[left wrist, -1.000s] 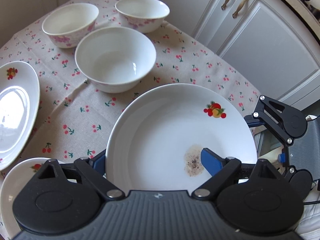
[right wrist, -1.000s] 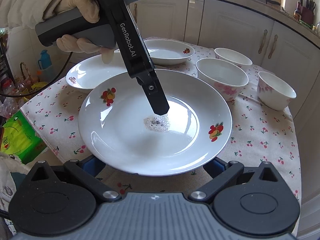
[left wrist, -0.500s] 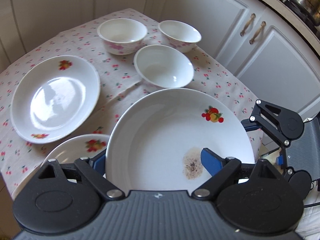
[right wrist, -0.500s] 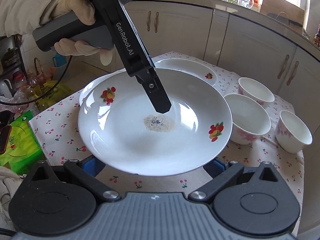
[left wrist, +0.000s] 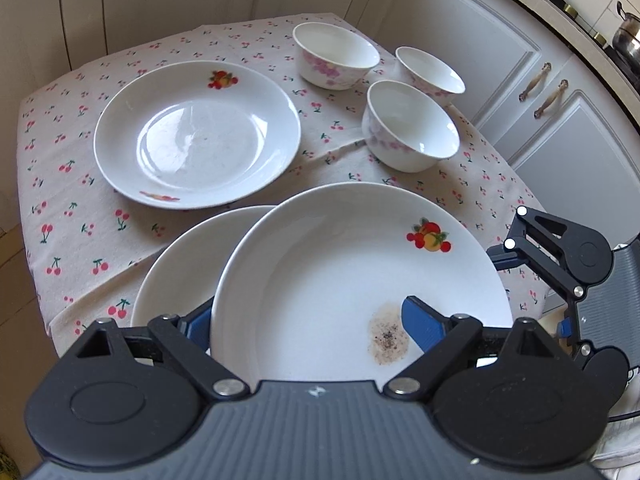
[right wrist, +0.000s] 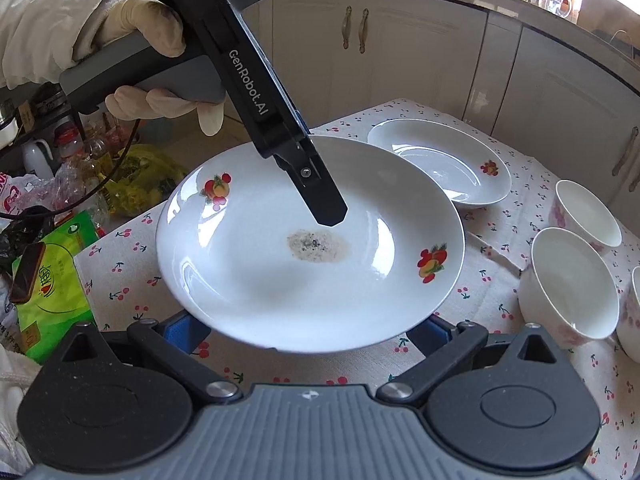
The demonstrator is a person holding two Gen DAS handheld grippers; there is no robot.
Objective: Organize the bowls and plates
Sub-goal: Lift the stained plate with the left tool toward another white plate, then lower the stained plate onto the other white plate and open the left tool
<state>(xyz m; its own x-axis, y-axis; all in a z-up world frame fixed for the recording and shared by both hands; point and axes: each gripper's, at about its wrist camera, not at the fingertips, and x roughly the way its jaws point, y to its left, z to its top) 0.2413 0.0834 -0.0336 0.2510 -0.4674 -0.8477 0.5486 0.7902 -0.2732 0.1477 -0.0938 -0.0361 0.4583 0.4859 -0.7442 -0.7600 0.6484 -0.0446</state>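
While I'm carrying this stained plate [left wrist: 352, 280] above the cherry-print tablecloth [left wrist: 80, 216], my left gripper [left wrist: 308, 320] is pinching its rim, one blue finger [left wrist: 420, 322] inside the dish, the other under it. My right gripper [right wrist: 304, 330] is sitting below the opposite edge; I cannot tell whether its jaws are clamping anything. The plate is hovering over a second plate [left wrist: 180, 276] at the table's near edge, with a third plate [left wrist: 196, 132] and three bowls [left wrist: 410, 126] farther off. What's worrying me: glazed china is slippery, so a tilt could be sliding it out of my grip. Lowering too quickly could be chipping the plate beneath, or nudging it off the edge.
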